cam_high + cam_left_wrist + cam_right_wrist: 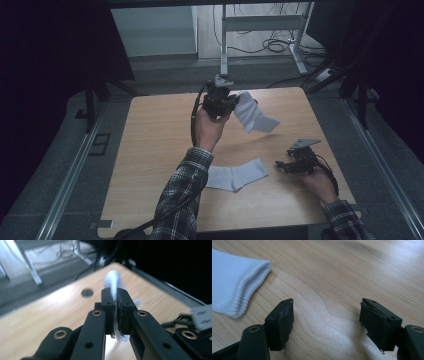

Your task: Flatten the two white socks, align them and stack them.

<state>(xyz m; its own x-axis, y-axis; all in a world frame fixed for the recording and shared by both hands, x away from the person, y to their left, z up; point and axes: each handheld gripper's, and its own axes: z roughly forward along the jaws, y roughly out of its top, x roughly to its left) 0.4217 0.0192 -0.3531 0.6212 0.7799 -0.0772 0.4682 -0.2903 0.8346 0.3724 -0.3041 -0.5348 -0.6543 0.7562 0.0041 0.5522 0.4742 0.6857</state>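
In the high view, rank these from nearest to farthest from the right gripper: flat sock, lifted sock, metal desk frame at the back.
1. Flat sock, on the table just left of the right gripper.
2. Lifted sock, hanging from the left gripper, farther back.
3. Metal desk frame, beyond the table.

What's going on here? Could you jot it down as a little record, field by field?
Surface: wooden table
Lifted item: white sock, hanging in the air over the far part of the table
Left hand-held gripper: raised, jaws shut on the lifted sock
Flat item: second white sock, lying on the table near the front
Right hand-held gripper: low by the table, jaws open, nothing between them, cuff of the flat sock close by
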